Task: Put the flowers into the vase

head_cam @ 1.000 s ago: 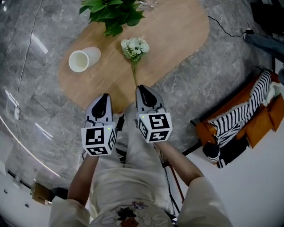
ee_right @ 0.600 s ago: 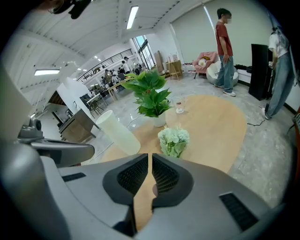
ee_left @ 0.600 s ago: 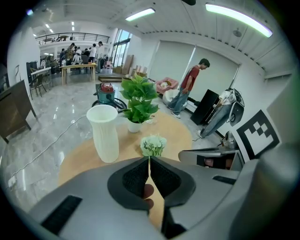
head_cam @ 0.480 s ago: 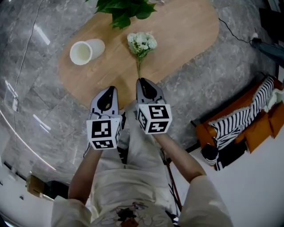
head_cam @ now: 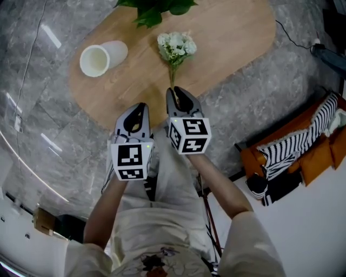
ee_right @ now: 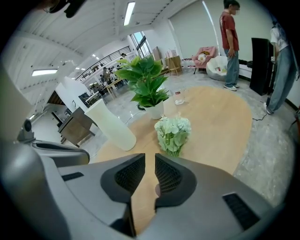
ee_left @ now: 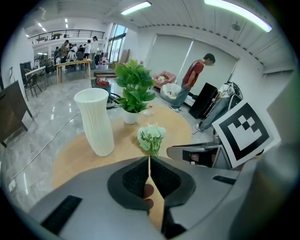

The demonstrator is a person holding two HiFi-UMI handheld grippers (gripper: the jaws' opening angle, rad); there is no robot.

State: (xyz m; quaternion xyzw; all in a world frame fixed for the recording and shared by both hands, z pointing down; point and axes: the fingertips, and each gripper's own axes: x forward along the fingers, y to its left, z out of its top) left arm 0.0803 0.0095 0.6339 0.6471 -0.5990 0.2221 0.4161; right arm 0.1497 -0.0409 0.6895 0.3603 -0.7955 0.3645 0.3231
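Claw on left (ee_left: 149, 159) together, empty; right claw (ee_right: 150, 157) just opening, nothing between; flowers (head_cam: 176, 46) just ahead.

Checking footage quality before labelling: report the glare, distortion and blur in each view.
Head view: light streaks glare off the polished floor; fisheye curves the table edge; flowers sharp. Left gripper view: black vignette corners, ceiling lights blown out, vase in focus. Right gripper view: same vignette, room strongly curved, flowers crisp.

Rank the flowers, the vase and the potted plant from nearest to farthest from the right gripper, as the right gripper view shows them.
1. flowers: straight ahead, nearest.
2. vase: standing off to the left, somewhat farther.
3. potted plant: behind the flowers, farthest back.
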